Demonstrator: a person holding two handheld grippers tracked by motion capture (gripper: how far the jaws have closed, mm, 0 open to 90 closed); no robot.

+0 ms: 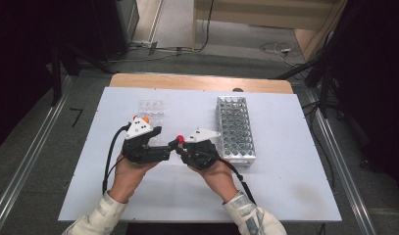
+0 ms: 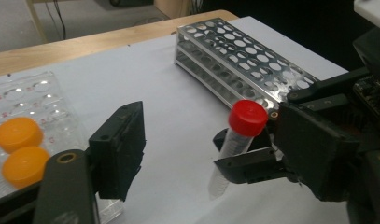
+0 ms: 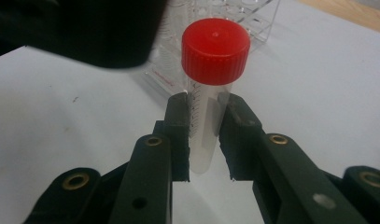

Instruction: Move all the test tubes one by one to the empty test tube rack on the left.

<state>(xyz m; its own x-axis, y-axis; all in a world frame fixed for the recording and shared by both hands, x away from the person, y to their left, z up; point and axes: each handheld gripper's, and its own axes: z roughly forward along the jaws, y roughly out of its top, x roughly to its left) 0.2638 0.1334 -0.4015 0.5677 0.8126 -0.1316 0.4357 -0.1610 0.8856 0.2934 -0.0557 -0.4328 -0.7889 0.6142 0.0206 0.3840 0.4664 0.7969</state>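
Right fingers (image 3: 178,135) clamping red-capped tube (image 3: 207,121), left gripper (image 2: 187,140) open beside it

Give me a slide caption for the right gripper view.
Right gripper clamps a red-capped tube upright above the white table.

One camera up high, two riding low on the grippers

The high view looks forward and down on the whole white surface (image 1: 285,186) from far off. The left gripper view sits low and close, looking across at the metal rack (image 2: 239,56). The right gripper view is nearest of all (almost touching the red-capped tube (image 3: 214,65)). All three share that tube (image 1: 179,139) (image 2: 239,140).
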